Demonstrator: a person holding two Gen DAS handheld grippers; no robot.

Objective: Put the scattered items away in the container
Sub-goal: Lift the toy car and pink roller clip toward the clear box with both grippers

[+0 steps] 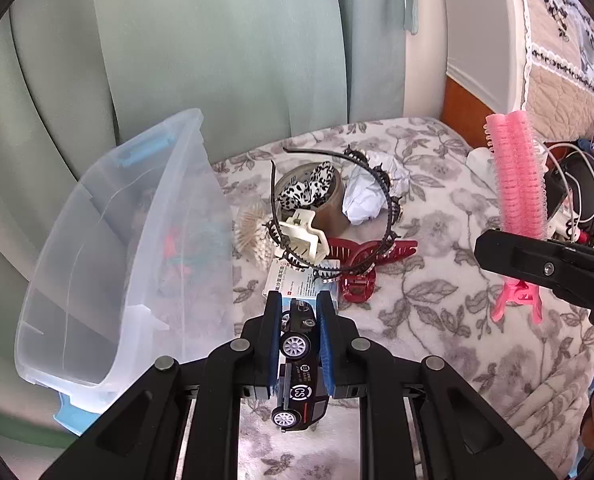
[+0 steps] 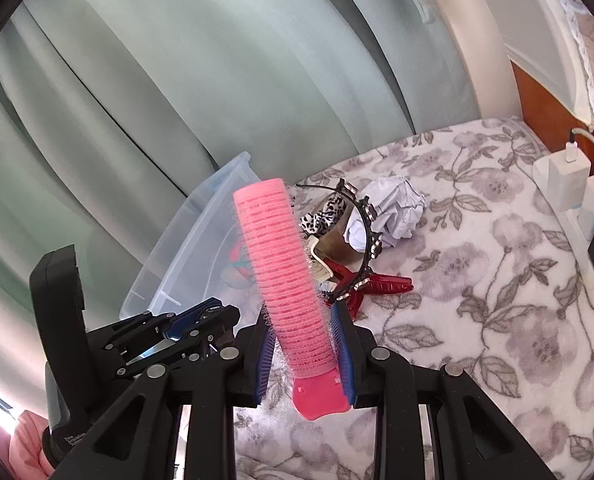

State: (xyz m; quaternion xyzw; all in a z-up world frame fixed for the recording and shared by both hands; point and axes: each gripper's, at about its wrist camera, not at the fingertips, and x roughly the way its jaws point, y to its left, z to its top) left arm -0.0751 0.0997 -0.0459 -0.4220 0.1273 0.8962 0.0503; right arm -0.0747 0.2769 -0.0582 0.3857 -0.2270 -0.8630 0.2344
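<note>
Left gripper (image 1: 300, 312) clamped on small black toy car (image 1: 299, 364); right gripper (image 2: 303, 344) clamped on pink bristly hair-roller clip (image 2: 285, 280); clear plastic storage bin (image 1: 109, 248) beside pile.

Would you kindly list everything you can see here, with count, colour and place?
storage bin: one, clear with blue latches, left on the bed, items inside
toy car: one, black, in left tongs
hair roller clip: one, pink, in right tongs
headband: one, black, toothed, atop the pile
tape roll: one, brown, pile centre
scrunchie: one, leopard print, on the tape roll
claw clip: one, cream, front of pile
claw clips: red, count unclear, under headband
crumpled paper: one, white, right of tape
blanket: one, grey floral, underneath
left tongs: shut on car
right tongs: shut on roller
</note>
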